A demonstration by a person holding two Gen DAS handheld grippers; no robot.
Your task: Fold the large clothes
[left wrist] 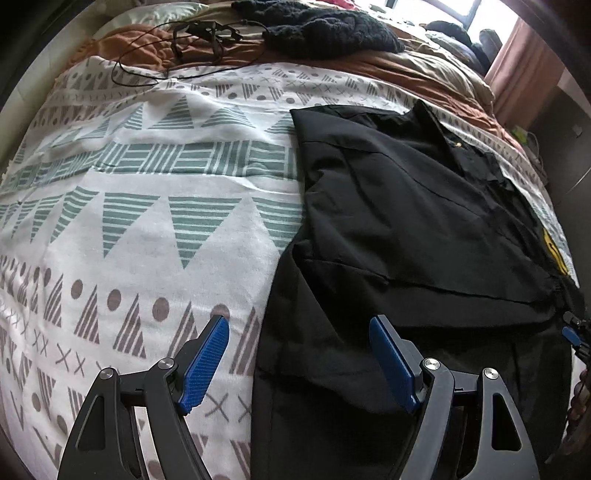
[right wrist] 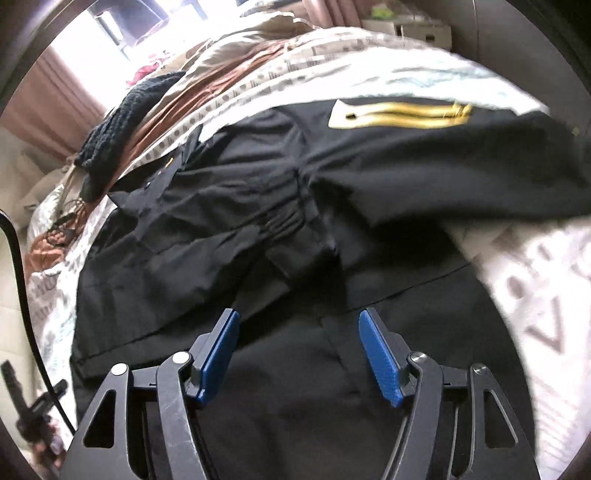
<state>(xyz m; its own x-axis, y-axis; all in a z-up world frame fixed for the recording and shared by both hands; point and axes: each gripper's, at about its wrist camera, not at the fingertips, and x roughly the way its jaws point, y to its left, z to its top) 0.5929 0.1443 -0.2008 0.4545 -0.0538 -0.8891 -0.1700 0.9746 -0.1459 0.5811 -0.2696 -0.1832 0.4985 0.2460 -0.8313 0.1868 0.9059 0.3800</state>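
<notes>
A large black shirt [left wrist: 413,229] lies partly folded on a patterned bedspread [left wrist: 140,221], one sleeve laid across its body. In the right wrist view the same black shirt [right wrist: 229,229] shows a gold-striped shoulder patch [right wrist: 399,114] on its far sleeve. My left gripper [left wrist: 299,328] hovers open over the shirt's left edge, one blue pad above the bedspread and the other above black cloth. Above the lower part of the shirt, my right gripper [right wrist: 299,321] stands open with nothing between its pads.
A dark knitted garment [left wrist: 325,29] and a tangle of black cable [left wrist: 192,40] lie at the far end of the bed on a rust-coloured blanket [left wrist: 229,51]. A curtain [left wrist: 524,74] and window are at the far right. The other gripper's tip [left wrist: 572,332] shows at the right edge.
</notes>
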